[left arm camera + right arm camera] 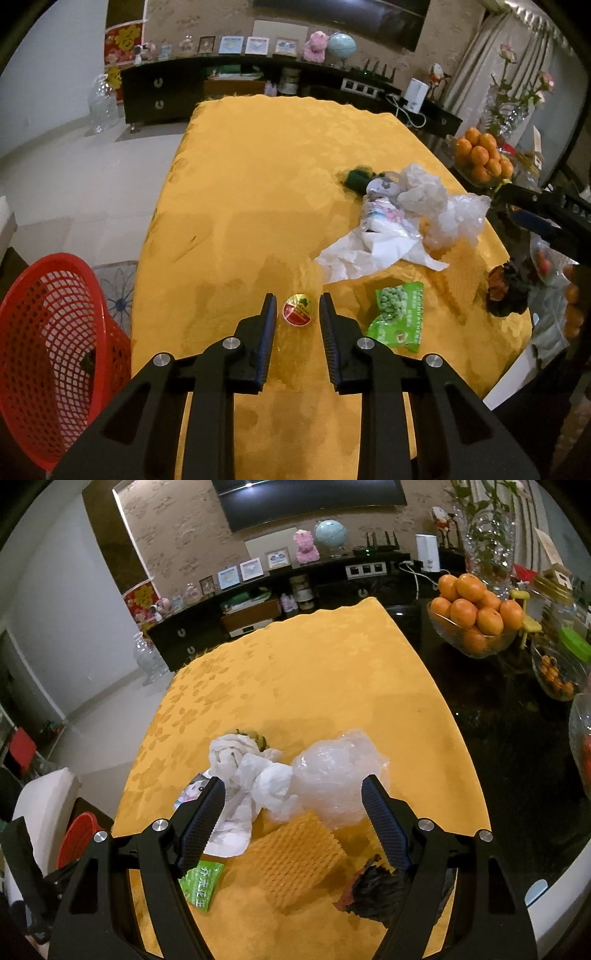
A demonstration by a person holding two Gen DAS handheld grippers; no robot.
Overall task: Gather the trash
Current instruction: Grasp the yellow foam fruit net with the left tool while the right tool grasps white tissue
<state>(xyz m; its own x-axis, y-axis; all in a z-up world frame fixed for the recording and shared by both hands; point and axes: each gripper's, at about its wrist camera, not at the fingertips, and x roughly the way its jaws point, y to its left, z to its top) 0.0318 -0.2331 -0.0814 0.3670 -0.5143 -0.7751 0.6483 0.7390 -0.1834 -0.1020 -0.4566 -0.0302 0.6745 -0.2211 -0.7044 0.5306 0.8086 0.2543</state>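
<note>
Far left, beside the worktop (pixel 229 177) draped in yellow cloth: red mesh basket (pixel 48 332), the likely home for the rubbish

Left hand-held gripper (pixel 297 308) part open, gripping nothing, jaws either side of a small round red-and-gold capsule (pixel 297 309) with a little clearance each way. Judged mid-approach on that piece. Risk: a smooth, rounded thing, apt to squirt out forwards or roll off across the cloth if pinched off-centre or too near the tips

Just right of it, lying flat: green snack packet (pixel 397 317) printed with green peas; its Chinese lettering visible in the right wrist view but too small to read with confidence. On the capsule a green mark and some writing, likewise unreadable

Further right and farther off: the main heap of crumpled white paper (pixel 369 258), a printed wrapper (pixel 380 210), clear plastic film (pixel 332 779) balled up, something dark green at the far side. Near right: yellow honeycomb sheet (pixel 295 856) and a dark crumpled scrap (pixel 373 890)

Right hand-held gripper (pixel 295 797) spread wide, empty, hovering over the heap. Risk there: light film and paper tangled together, so a grab could drag neighbours along and drop them short of the basket, or knock the scrap over the near right edge
</note>
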